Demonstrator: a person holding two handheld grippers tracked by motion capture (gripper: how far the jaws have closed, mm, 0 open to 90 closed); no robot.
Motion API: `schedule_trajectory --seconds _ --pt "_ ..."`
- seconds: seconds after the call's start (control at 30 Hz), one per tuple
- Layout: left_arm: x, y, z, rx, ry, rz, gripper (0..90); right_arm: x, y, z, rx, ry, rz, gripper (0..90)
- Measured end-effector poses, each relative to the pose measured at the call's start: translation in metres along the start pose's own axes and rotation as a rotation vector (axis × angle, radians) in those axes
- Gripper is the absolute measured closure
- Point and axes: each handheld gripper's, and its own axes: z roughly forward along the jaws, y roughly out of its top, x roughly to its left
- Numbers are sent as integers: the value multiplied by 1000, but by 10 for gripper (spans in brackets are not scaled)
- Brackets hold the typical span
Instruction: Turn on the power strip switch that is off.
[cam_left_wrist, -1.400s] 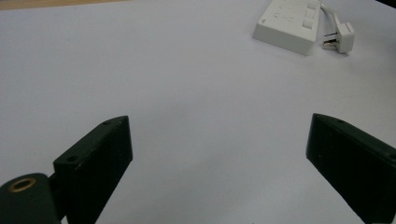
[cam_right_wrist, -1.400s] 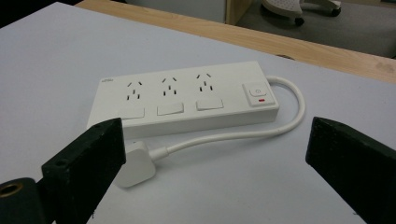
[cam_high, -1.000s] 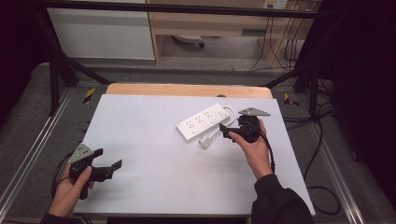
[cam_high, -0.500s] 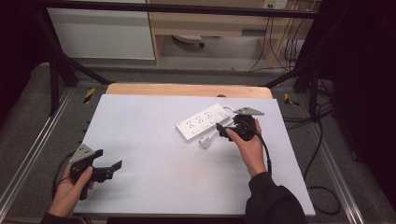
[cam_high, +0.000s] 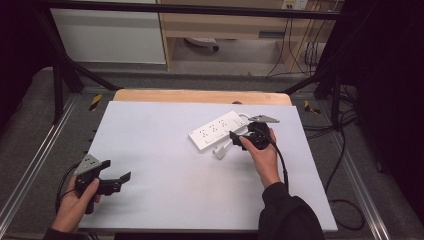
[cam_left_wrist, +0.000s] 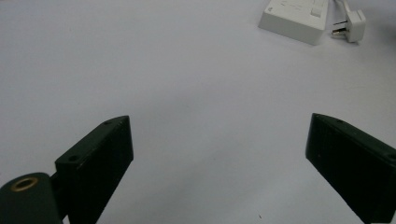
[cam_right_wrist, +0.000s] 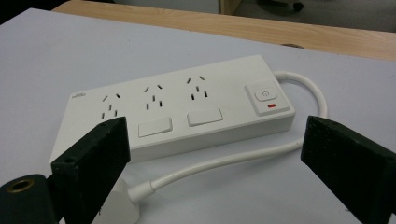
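Since a second earlier, our right gripper (cam_high: 239, 140) had slid left along the near side of the white power strip (cam_high: 218, 131), jaws spread wide over its cable (cam_right_wrist: 224, 163) and holding nothing. That strip lay right of centre on the white table (cam_high: 165, 150), its plug (cam_high: 220, 151) just beside it. We kept our left gripper (cam_high: 116, 176) near the front-left corner, jaws wide and empty.

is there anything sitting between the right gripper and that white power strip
Nothing visible does. The right gripper, jaws open, faces the white rectangular power strip directly; just the strip's own white cable and plug lie on the white tabletop before it.
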Motion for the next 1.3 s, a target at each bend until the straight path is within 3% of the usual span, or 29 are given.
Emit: schedule_trajectory --seconds 0.3,0.47,0.83,0.97,1.13,1.3 --pt "-1 0 0 -3 -7 4 75 3 0 10 48 11 -14 40" --pt "-1 0 0 -4 -8 5 75 4 2 15 47 9 -12 34" --pt "-1 0 0 -2 -8 10 74 5 4 24 49 16 0 60" --pt "-1 0 0 -2 -10 13 75 6 6 27 45 56 32 69" --pt "-1 0 0 -1 -11 16 75 6 7 30 42 52 45 80" --pt "-2 0 0 -2 -12 18 75 7 9 31 38 37 37 156"
